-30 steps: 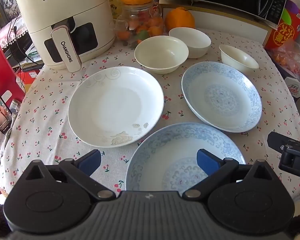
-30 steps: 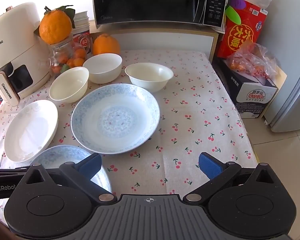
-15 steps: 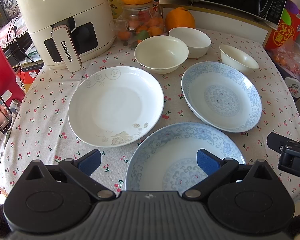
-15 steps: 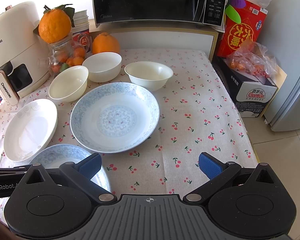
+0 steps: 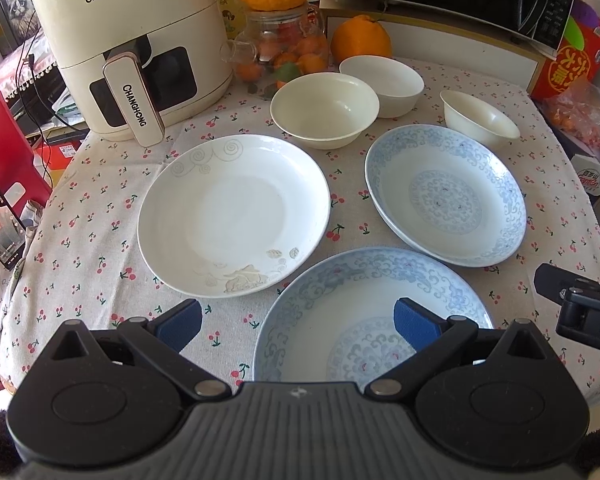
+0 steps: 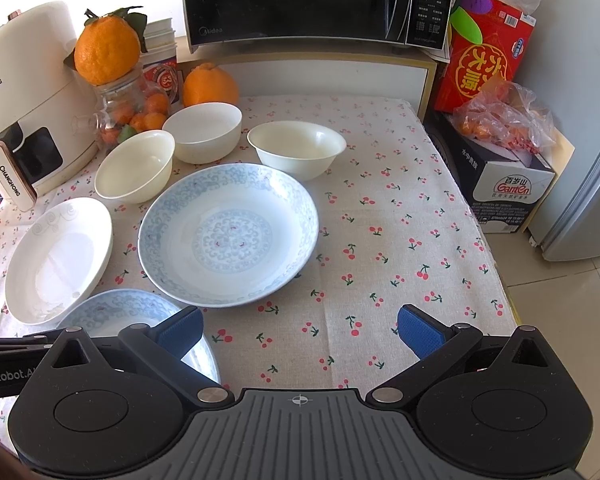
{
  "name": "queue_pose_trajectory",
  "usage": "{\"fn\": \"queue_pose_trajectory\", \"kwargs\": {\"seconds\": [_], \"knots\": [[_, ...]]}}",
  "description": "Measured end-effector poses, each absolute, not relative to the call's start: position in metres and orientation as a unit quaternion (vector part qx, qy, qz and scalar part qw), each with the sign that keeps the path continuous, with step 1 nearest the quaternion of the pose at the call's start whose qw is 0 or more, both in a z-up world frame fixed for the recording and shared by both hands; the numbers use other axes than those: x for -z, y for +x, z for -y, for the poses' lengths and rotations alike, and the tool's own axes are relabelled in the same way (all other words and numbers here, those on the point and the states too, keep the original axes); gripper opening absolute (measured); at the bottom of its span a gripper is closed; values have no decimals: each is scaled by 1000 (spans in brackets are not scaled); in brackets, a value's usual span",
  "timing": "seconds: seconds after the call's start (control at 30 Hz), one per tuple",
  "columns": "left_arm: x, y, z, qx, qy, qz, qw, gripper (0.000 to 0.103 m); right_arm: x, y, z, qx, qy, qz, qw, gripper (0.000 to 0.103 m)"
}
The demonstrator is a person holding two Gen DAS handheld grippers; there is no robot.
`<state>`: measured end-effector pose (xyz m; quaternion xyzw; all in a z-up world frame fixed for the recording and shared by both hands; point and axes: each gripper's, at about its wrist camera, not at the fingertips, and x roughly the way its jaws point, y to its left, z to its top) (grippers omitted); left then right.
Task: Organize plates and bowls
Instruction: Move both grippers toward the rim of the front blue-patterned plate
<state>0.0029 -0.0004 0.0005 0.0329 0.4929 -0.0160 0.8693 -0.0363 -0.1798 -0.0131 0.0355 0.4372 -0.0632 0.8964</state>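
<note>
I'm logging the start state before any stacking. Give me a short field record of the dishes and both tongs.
plates: white plate, far blue plate, near blue plate; none stacked
bowls: three cream bowls behind the plates, separate
surface: cherry-print tablecloth
left tongs: open, empty, over near blue plate
right tongs: open, empty

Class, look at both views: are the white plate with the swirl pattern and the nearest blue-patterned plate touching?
Apart. In the left wrist view a strip of cherry-print tablecloth shows plainly between the white plate and the nearest blue-patterned plate.
</note>
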Motion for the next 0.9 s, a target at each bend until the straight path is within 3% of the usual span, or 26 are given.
{"fn": "queue_pose_trajectory", "kwargs": {"seconds": [0.67, 0.9], "knots": [[-5, 13, 6, 32, 33, -477, 878, 103, 5, -26, 189, 66, 36, -431, 899, 103], [-16, 21, 11, 46, 66, -448, 891, 103, -23, -21, 198, 61, 22, -391, 918, 103]]}}
